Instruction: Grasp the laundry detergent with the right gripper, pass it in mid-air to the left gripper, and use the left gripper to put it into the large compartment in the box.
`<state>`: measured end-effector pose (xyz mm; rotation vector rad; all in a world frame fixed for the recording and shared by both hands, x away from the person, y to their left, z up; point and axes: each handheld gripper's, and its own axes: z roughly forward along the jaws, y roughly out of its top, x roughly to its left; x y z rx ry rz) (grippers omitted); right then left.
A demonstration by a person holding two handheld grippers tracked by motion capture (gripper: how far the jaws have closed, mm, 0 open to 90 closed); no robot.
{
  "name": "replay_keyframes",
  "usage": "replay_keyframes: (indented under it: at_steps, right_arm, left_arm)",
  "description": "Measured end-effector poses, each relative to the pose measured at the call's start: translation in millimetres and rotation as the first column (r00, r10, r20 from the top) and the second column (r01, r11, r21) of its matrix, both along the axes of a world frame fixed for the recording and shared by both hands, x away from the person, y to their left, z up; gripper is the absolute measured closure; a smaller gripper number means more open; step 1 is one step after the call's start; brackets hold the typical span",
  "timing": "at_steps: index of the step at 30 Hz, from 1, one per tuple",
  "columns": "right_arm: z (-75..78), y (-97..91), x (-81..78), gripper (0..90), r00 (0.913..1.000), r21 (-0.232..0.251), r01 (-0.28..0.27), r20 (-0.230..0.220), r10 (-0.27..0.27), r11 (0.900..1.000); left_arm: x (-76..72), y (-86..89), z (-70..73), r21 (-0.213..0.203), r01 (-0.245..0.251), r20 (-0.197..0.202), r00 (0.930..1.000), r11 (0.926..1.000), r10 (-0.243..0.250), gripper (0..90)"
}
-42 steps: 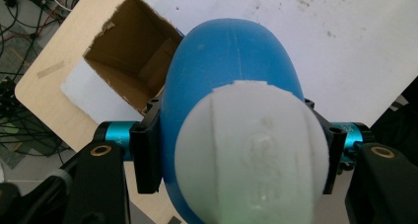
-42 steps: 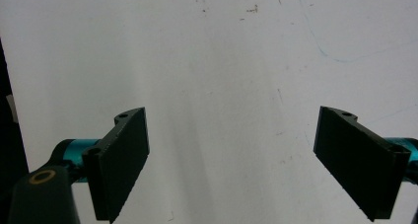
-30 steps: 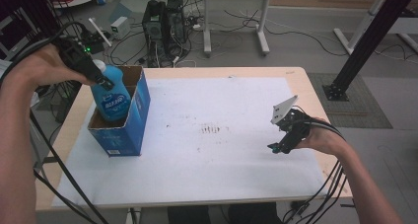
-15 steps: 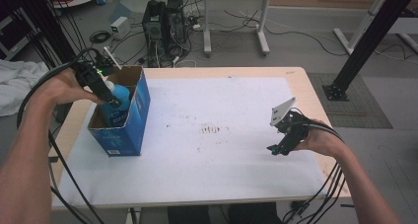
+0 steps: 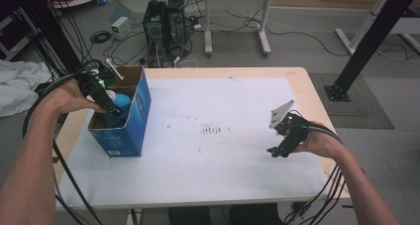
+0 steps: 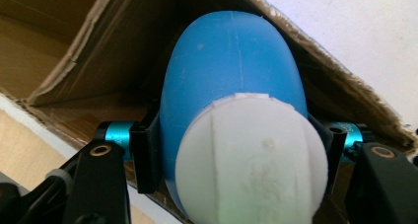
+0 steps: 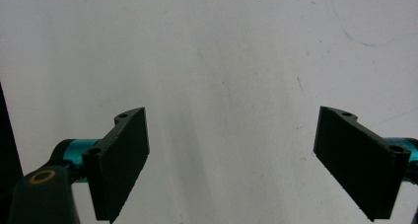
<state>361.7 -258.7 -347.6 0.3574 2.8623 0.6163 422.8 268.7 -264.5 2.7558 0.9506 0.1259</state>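
Note:
A blue bottle (image 5: 118, 106) with a white cap (image 6: 251, 157) sits down inside the open blue cardboard box (image 5: 138, 113) at the table's left. My left gripper (image 5: 105, 105) reaches into the box and is shut on the bottle, its two black jaws pressing the bottle's sides just below the cap (image 6: 231, 135). My right gripper (image 5: 276, 151) rests low over the white table sheet at the right, open, with nothing between its fingers (image 7: 121, 160).
The white sheet (image 5: 213, 96) covers most of the wooden table (image 5: 297, 74); faint dark specks mark its middle (image 5: 212, 130). Cables trail off the near edge from both hands. Beyond the table stand a computer tower (image 5: 163, 22) and a desk frame.
My left hand has sunk, lowering the blue bottle from above the box rim down into the box. The right hand has stayed put.

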Motion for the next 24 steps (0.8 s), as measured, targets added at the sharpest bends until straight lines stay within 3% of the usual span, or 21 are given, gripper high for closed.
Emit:
replay_keyframes:
  at_steps: [5,7,11,16,24]
  right_arm:
    - [-0.8,0.2,0.3,12.9,0.9999,-0.002,-0.009,0.004,0.009,1.0]
    - [-1.6,0.2,-0.2,12.9,1.0,0.0,-0.007,0.003,0.007,1.0]
    - [-1.6,-0.7,-0.9,12.9,1.0,-0.003,0.001,-0.003,-0.001,1.0]
    - [-1.9,-0.8,0.0,12.9,0.9999,-0.003,-0.011,0.01,0.011,0.9999]
    - [-4.9,1.7,-2.4,12.9,0.9999,-0.005,-0.011,0.007,0.011,0.9999]
  left_arm:
    - [-0.9,-0.6,-6.7,0.004,-0.003,0.001,1.0,1.0,0.003,38.3]
    - [-1.3,-1.3,-12.0,0.031,0.014,-0.009,0.9999,0.9994,-0.014,38.2]
    - [-2.7,-2.2,-14.1,0.009,0.003,0.006,1.0,1.0,-0.003,38.2]
    - [-4.3,-5.0,-13.4,0.044,0.043,0.007,0.999,0.9981,-0.043,38.2]
    - [-8.2,-8.9,-13.0,0.079,0.049,0.014,0.9987,0.9957,-0.05,37.8]
